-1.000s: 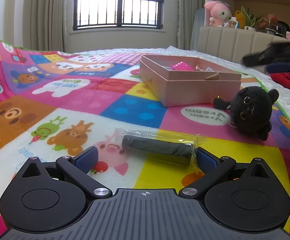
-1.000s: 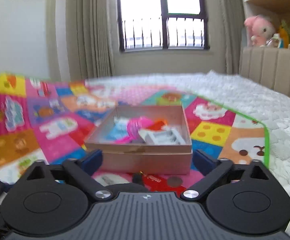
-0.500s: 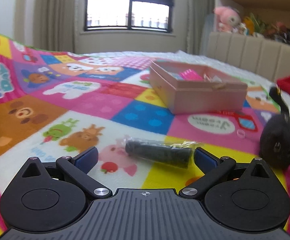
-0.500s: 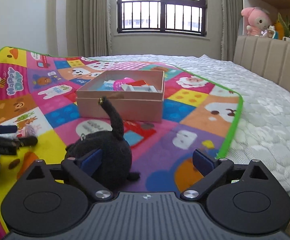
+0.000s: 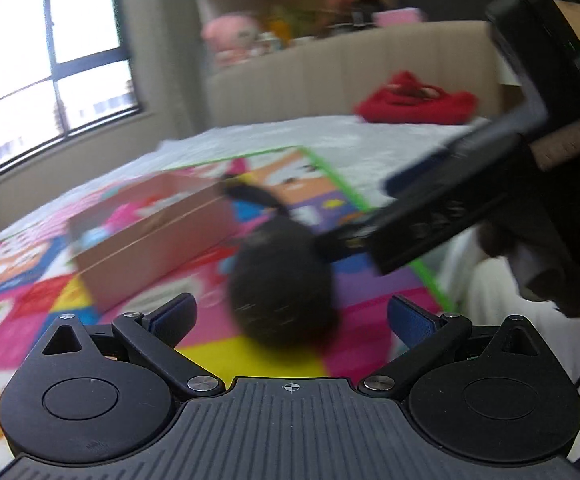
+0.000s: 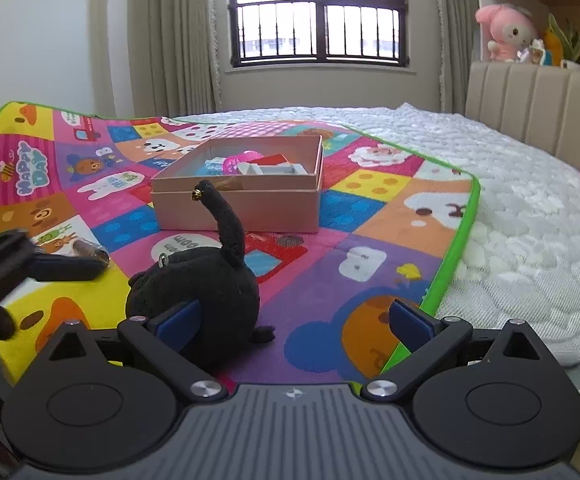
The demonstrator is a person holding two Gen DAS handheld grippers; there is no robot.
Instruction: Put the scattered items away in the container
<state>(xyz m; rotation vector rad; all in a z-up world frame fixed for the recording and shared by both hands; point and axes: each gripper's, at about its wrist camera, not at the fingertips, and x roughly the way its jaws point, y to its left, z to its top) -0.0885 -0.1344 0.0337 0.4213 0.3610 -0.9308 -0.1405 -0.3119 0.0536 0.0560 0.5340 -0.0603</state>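
A black plush cat (image 6: 205,280) sits on the colourful play mat, tail up, just in front of my right gripper (image 6: 292,322), which is open with its left finger beside the plush. In the blurred left wrist view the plush (image 5: 281,284) lies just ahead of my open left gripper (image 5: 290,316). The pink box (image 6: 241,188) holds several small items behind the plush; it also shows in the left wrist view (image 5: 149,232). A dark roll in clear wrap (image 6: 87,250) lies on the mat at left.
The play mat (image 6: 374,240) covers part of a white quilted bed (image 6: 530,216), its green edge to the right. The right gripper's body (image 5: 470,200) reaches in from the right in the left wrist view. A red cloth (image 5: 414,102) lies near the beige headboard.
My left gripper has swung right, off the wrapped roll and onto the black plush. My right gripper has moved closer to the plush. Both stayed open.
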